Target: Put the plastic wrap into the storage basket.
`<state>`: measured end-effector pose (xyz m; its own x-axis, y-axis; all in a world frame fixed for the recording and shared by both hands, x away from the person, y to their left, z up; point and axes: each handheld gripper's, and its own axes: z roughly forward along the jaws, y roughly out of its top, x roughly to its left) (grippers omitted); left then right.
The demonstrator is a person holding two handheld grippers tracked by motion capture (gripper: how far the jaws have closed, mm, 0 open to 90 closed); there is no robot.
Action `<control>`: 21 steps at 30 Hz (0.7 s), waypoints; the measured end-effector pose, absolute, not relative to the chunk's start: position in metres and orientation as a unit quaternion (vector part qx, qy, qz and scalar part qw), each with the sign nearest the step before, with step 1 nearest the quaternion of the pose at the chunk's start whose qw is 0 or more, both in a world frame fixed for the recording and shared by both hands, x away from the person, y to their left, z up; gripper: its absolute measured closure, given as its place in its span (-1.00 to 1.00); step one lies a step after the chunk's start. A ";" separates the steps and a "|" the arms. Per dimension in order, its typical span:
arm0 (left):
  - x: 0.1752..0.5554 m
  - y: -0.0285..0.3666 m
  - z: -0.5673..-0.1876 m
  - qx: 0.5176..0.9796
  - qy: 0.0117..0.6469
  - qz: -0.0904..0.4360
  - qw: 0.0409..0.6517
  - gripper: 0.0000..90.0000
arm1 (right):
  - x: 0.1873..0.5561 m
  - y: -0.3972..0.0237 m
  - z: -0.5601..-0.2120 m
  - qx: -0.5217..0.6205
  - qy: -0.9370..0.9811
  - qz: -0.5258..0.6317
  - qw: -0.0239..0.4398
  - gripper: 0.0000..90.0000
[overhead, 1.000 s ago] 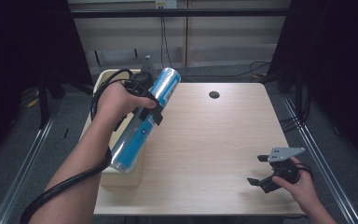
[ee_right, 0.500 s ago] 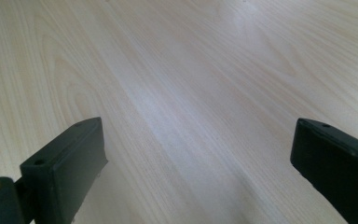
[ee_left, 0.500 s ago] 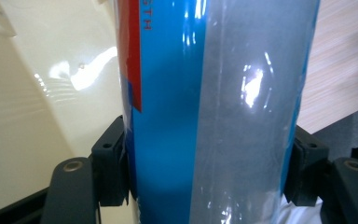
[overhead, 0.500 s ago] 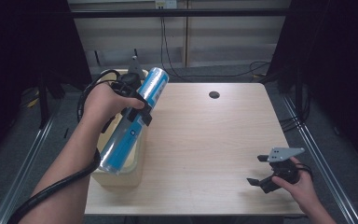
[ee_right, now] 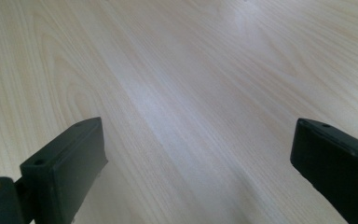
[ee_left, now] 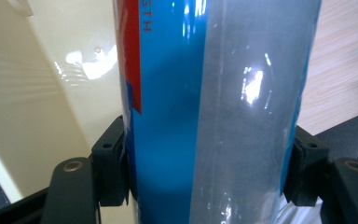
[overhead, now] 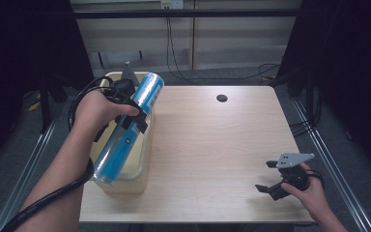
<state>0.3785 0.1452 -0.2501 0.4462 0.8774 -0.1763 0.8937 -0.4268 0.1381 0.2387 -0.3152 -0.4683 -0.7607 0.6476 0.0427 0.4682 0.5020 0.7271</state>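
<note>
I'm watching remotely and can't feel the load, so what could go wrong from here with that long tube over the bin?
1. The left gripper clamps the blue tube near its middle, on glossy wrap, with the tube tilted; it could slip or swing.
2. The tube's lower end sits at the cream bin's near rim; it may catch there or tip out.
3. The right gripper rests open, far across the table, too far to help.
</note>
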 end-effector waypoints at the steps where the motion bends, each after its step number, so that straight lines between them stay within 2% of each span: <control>1: 0.378 0.146 -0.251 0.841 0.528 -0.037 0.108 -0.28 | 0.239 -0.315 -0.468 0.325 0.858 0.379 0.118 -0.93; 21: 0.378 0.168 -0.262 0.831 0.545 -0.037 0.102 -0.28 | 0.238 -0.315 -0.469 0.326 0.858 0.378 0.119 -0.93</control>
<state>0.3782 0.1680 -0.2621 0.4025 0.8989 -0.1731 0.9141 -0.3844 0.1291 0.2385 -0.3155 -0.4686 -0.7589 0.6499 0.0424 0.4702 0.5018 0.7260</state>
